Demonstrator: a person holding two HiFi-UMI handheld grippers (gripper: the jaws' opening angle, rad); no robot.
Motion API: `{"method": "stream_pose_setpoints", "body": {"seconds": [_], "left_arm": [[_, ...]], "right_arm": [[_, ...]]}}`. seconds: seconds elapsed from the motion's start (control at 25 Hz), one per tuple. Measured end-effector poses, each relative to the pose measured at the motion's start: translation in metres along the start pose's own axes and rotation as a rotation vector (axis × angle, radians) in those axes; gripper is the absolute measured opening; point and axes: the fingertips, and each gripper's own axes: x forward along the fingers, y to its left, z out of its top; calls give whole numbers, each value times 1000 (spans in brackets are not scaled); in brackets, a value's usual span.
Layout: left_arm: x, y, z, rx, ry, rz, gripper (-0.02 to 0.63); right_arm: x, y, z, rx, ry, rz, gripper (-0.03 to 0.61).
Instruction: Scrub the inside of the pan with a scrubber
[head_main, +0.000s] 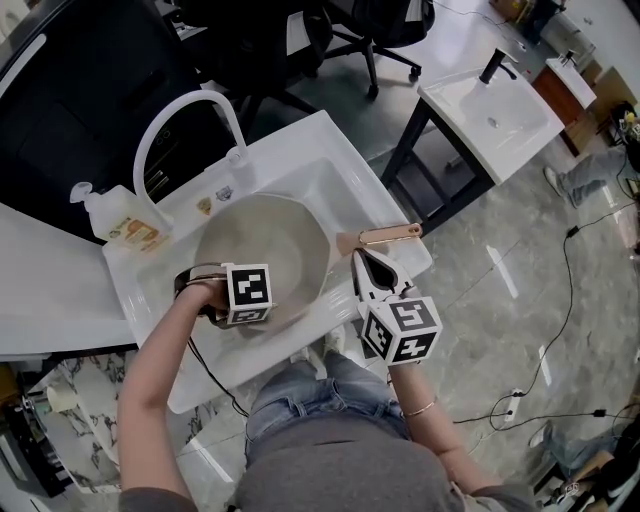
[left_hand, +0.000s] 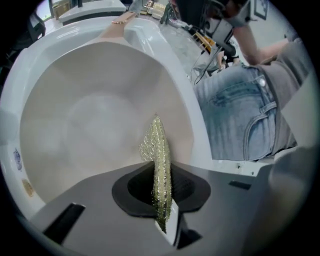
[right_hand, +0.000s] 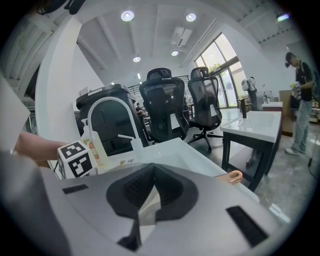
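Jaws: left gripper (left_hand: 161, 194) clamps scrubber (left_hand: 157, 150) (own view only) over pan (left_hand: 90, 115) | right gripper (right_hand: 151, 192) together

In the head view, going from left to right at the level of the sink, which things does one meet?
Soap bottle → pan → right gripper → second white sink, standing apart at the far right.

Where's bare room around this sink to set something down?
Bare: the white counter left of the soap bottle, and the back corner of the sink rim between faucet and pan handle. Crowded: the pan fills the basin, the left gripper holds the scrubber inside it, and the right gripper sits by the handle.
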Motion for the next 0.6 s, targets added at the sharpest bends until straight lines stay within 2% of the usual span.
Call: {"method": "stream_pose_setpoints", "body": {"seconds": [0.32, 0.6], "left_arm": [[-6, -15, 45, -63, -203, -154, 63], [-22, -11, 88, -198, -443, -258, 63]], "right_arm": [[-5, -9, 4, 2, -9, -19, 11], [-3, -16, 8, 0, -11, -22, 11]]}}
